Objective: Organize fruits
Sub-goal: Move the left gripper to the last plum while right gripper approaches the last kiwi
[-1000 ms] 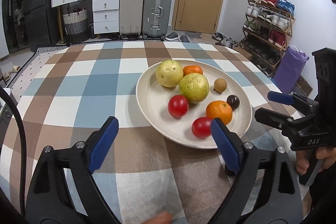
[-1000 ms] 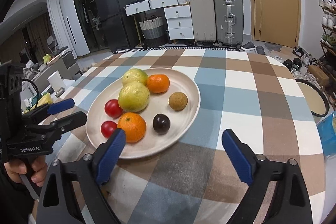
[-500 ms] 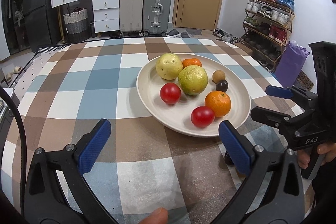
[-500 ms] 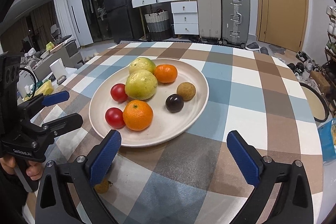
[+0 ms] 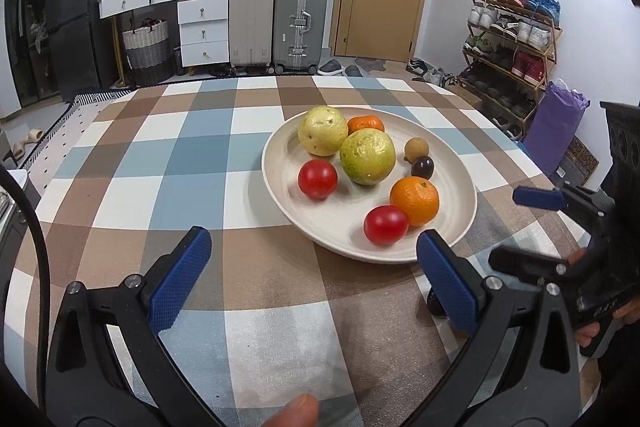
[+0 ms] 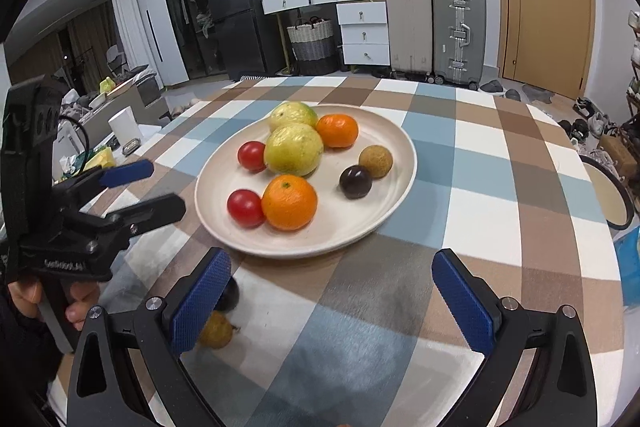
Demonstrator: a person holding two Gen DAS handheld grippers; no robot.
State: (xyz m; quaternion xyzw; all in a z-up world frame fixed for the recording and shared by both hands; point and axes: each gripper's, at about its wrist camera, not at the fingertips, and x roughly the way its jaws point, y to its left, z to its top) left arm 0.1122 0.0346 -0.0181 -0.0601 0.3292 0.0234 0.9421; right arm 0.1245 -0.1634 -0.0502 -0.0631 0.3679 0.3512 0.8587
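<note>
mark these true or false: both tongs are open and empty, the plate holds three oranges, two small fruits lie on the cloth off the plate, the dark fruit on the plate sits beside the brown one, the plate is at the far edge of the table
1. Both the left tongs and the right tongs are open and empty. True.
2. The plate holds three oranges. False: two oranges, a near one and a far one.
3. Two small fruits lie off the plate. True: a dark fruit and a yellowish fruit on the cloth.
4. The plate's dark fruit sits beside the brown fruit. True.
5. The plate is at the table's far edge. False: checked cloth extends well beyond it.
</note>
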